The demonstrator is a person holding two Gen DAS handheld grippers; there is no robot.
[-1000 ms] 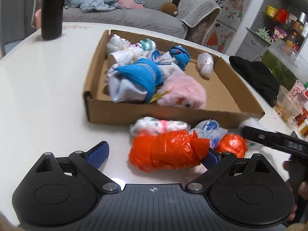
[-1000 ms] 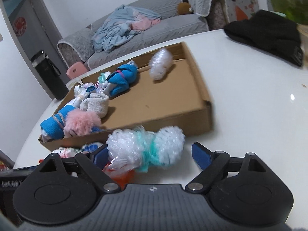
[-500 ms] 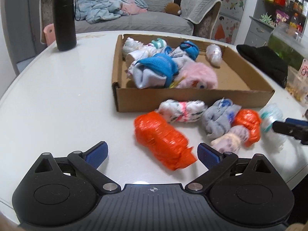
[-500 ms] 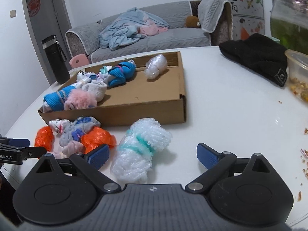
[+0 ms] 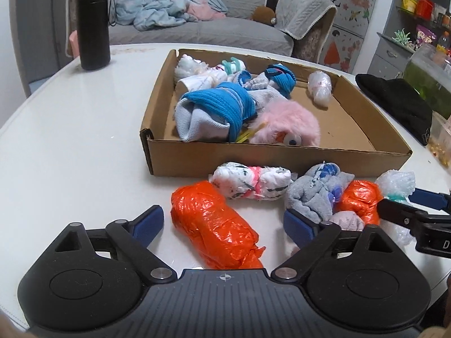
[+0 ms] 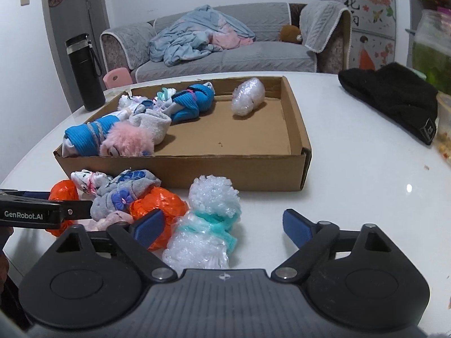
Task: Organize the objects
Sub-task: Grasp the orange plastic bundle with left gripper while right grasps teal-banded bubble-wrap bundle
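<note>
My left gripper (image 5: 222, 222) is open above the white table, its jaws closing around a long orange plastic-wrapped bundle (image 5: 217, 225); the pads stand clear of it. My right gripper (image 6: 222, 225) is open too, jaws closing around a bubble-wrap bundle with a teal band (image 6: 208, 225), not pressing it. Between the two lie a white patterned sock roll (image 5: 253, 183), a grey sock roll (image 5: 315, 194) and a smaller orange bundle (image 5: 360, 200). Behind them a shallow cardboard box (image 5: 282, 160) holds blue sock rolls (image 5: 220, 107), a pink fluffy toy (image 5: 287, 124) and a bubble-wrap bundle (image 5: 318, 87).
A black flask (image 5: 93, 22) stands at the table's far left. A black knit hat (image 6: 394, 98) lies at the right, with a food container (image 6: 445, 121) beyond it. The right half of the box floor (image 6: 239, 138) is bare. A grey sofa stands behind the table.
Both views pulled back from the bundles and levelled out. The right gripper rolled upright. Both pairs of jaws stand slightly narrower, and the right gripper sits nearer the pile.
</note>
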